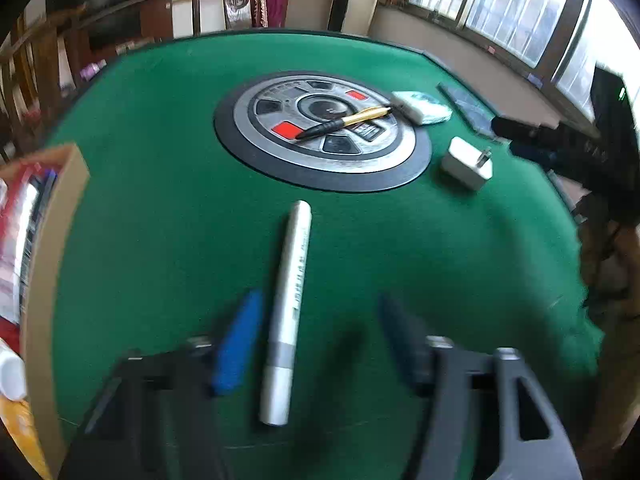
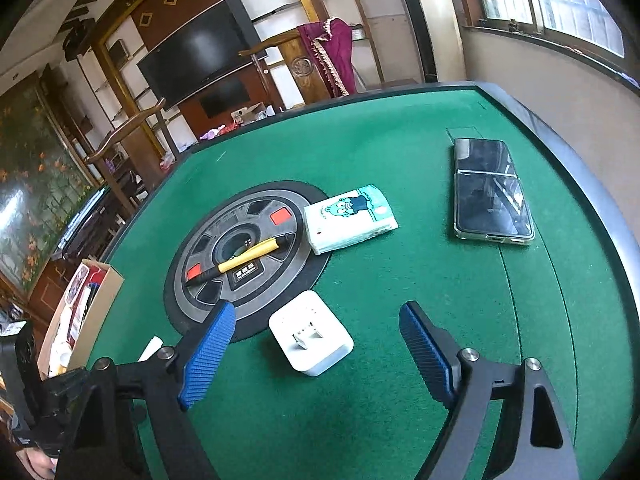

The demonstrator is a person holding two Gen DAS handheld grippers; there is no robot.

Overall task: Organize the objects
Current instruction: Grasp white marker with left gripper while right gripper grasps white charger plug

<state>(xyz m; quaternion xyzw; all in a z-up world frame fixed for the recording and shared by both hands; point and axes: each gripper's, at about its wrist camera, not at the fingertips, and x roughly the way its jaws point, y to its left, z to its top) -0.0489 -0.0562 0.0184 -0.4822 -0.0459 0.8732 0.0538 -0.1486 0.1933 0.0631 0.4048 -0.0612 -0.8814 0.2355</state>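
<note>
1. Left wrist view: the left gripper pointed steeply down at the green desk. Its blue fingers stood apart, astride the silver marker, which lay flat between them. The left finger was just beside the barrel; whether it touched, blur hid. The marker's printing was too smeared to read.
2. Same view: a gold-and-black pen lay across the round centre panel, with a white charger well to the right and a cardboard box at the left edge.
3. Right wrist view: the right gripper tilted down, fingers wide open around the white charger, touching nothing.
4. Same view: a tissue pack bore a cartoon bear; a phone lay far right. The panel's label was illegible.
</note>
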